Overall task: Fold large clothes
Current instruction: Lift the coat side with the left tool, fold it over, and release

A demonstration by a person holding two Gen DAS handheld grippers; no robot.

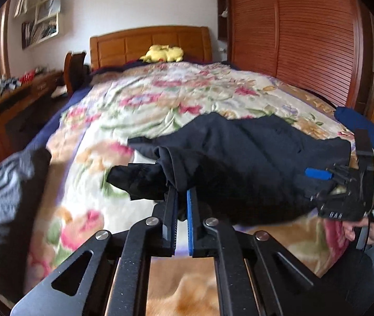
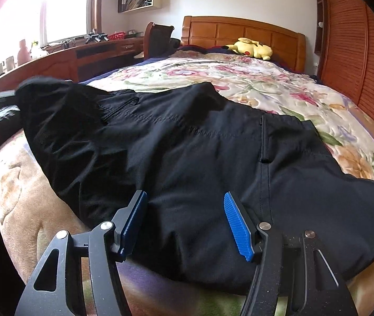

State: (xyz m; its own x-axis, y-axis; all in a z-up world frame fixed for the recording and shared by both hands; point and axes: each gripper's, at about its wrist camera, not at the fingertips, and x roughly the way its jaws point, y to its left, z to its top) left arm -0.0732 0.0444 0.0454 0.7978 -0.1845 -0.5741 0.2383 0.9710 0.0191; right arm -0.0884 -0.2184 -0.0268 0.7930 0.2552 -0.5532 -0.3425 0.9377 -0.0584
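**Left jaws clamped on the trousers' edge, right jaws wide over the cloth**

From my left wrist view, the left gripper has its jaws drawn narrow and pinched on an edge of the large black fabric trousers; a fold of the dark cloth sits squeezed between the blue ribbed pads, and the gathered end bunches just past the fingertips. That end hangs clear above the floral quilted bedspread while the rest drapes away to the right.

Across that same view I see the right gripper at the far right edge of the garment, with a hand and a grey sleeve behind it.

From my right wrist view, the right gripper stands with its jaws wide apart. The black trousers lie spread across the bedspread, and the cloth passes between the two blue pads; I cannot tell whether the pads touch it, but they are not pressing it together.

A yellow plush toy rests by the wooden headboard. A folded blue cloth lies at the bed's right edge, near the louvred wooden wardrobe.
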